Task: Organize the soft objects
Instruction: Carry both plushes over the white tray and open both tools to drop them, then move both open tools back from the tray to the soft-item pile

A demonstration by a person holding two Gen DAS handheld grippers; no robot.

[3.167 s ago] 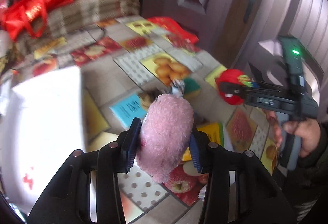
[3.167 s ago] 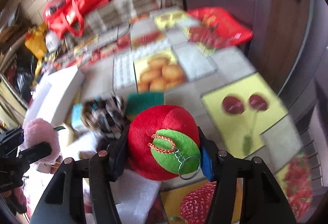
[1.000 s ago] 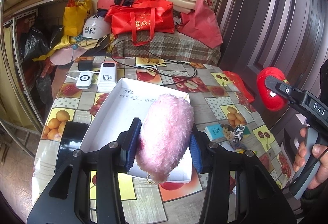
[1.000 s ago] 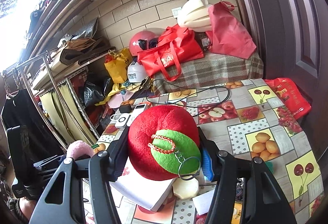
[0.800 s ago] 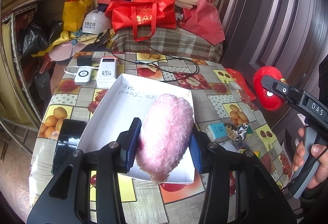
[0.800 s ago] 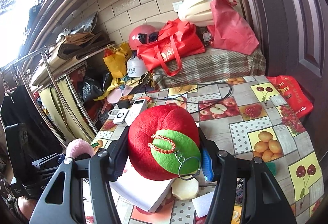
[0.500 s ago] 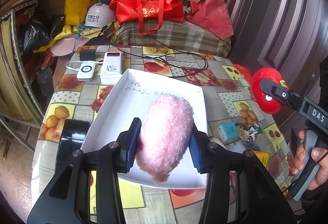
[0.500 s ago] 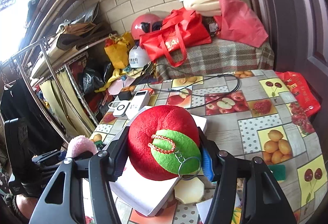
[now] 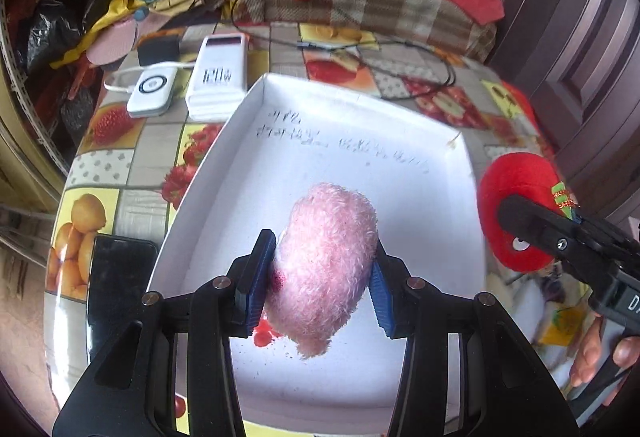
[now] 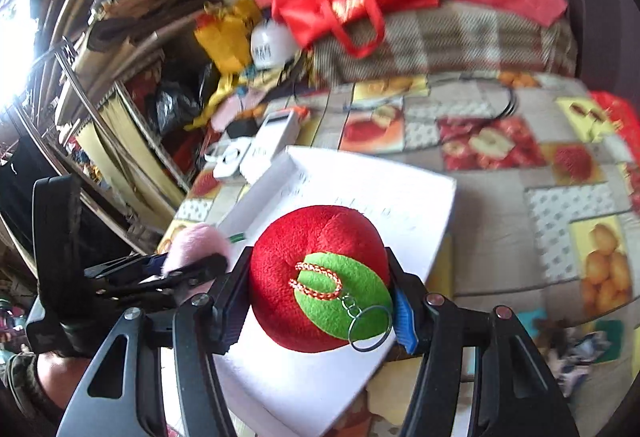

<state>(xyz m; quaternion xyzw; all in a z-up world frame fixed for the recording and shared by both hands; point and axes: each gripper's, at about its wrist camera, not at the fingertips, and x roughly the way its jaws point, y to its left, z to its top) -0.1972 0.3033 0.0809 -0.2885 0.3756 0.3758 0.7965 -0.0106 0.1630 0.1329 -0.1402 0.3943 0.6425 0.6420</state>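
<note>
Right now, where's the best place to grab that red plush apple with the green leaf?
Across its round middle, as the right gripper does: pads press opposite sides of the red plush apple. Approach along its stem axis; the green leaf and key ring face the camera, clear of the pads.

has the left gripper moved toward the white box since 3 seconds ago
Yes. The left gripper, shut on the pink plush, has swung from beside the white box to above its inside.
</note>
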